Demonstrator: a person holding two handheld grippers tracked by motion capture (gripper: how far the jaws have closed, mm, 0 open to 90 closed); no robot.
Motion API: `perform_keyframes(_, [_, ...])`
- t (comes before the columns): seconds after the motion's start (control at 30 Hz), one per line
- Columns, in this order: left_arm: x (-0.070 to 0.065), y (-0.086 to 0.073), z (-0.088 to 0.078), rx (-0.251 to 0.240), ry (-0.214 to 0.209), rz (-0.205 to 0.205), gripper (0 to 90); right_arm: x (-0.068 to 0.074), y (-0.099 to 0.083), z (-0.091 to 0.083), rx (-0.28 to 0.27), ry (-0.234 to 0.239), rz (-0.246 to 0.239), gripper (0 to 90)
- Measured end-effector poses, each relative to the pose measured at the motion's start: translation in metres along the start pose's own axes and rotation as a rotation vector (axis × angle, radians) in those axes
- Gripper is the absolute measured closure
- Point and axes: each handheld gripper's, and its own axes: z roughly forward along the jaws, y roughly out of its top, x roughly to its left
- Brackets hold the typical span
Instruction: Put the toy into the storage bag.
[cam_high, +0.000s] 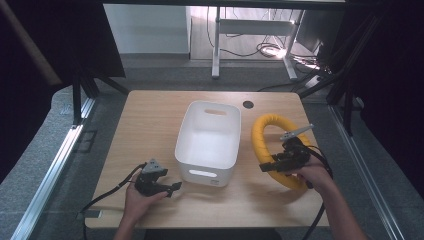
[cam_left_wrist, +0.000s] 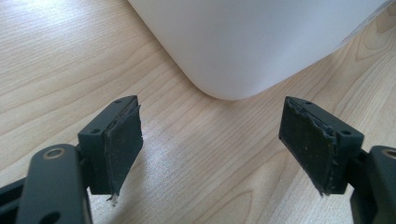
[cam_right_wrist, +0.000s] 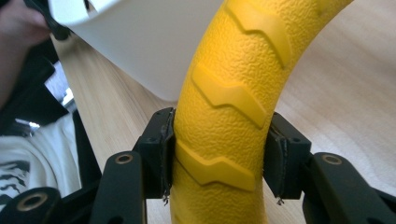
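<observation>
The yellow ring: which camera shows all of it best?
The high view: there the yellow ring shows as a loop right of the white bin, clamped in the right gripper. The right gripper view shows a close stretch of its bumpy surface between the pads. The left gripper view looks at the bin's corner.

High overhead, claw cameras close — white bin (cam_high: 209, 140) shared

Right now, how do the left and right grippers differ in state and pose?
The left gripper has open jaws with nothing between them, facing the white bin; the right gripper is clamped on the yellow ring. The left one sits low by the table, while the right one holds its ring tilted up. Both have black padded jaws.
</observation>
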Motion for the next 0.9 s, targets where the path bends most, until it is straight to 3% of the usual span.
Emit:
perform_keyframes(0.17, [0.000,0.000,0.000,0.001,0.001,-0.004,21.7,-0.006,-0.004,-0.021,-0.113,0.017,0.029,50.6])
perform_keyframes(0.47, [0.000,0.000,0.001,0.001,0.001,0.000,21.7,-0.014,-0.007,-0.034,-0.198,0.020,0.052,50.6])
perform_keyframes(0.9, [0.000,0.000,0.001,0.004,0.000,-0.001,21.7,-0.016,-0.009,-0.037,-0.219,0.010,0.052,50.7])
